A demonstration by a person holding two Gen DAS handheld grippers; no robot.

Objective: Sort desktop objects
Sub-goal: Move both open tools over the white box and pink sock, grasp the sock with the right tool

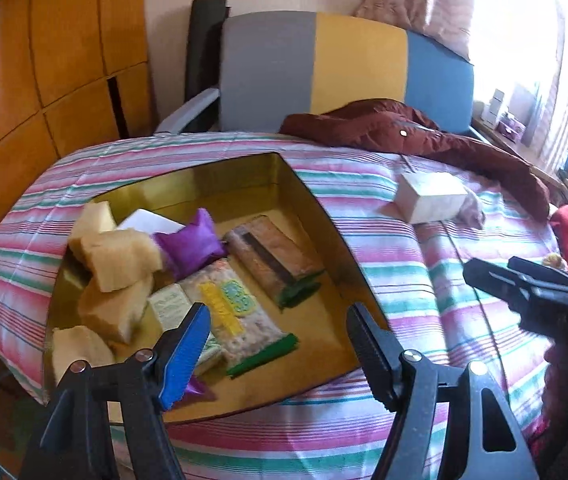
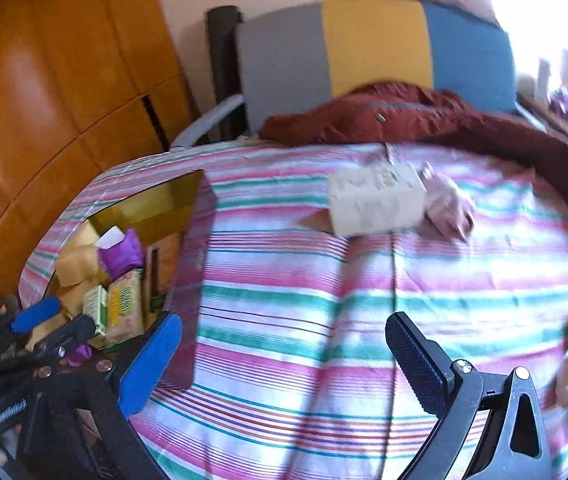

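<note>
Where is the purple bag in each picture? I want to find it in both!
Left wrist view: the purple bag sits left of centre, inside the gold box, next to the yellow sponges.
Right wrist view: the same purple bag is small, at the far left, in the gold box.
Shared landmark: the white box on the striped cloth.

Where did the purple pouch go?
The purple pouch lies inside the gold box, on its left side in the left wrist view. It sits between the yellow sponge blocks and the long snack packet.
</note>
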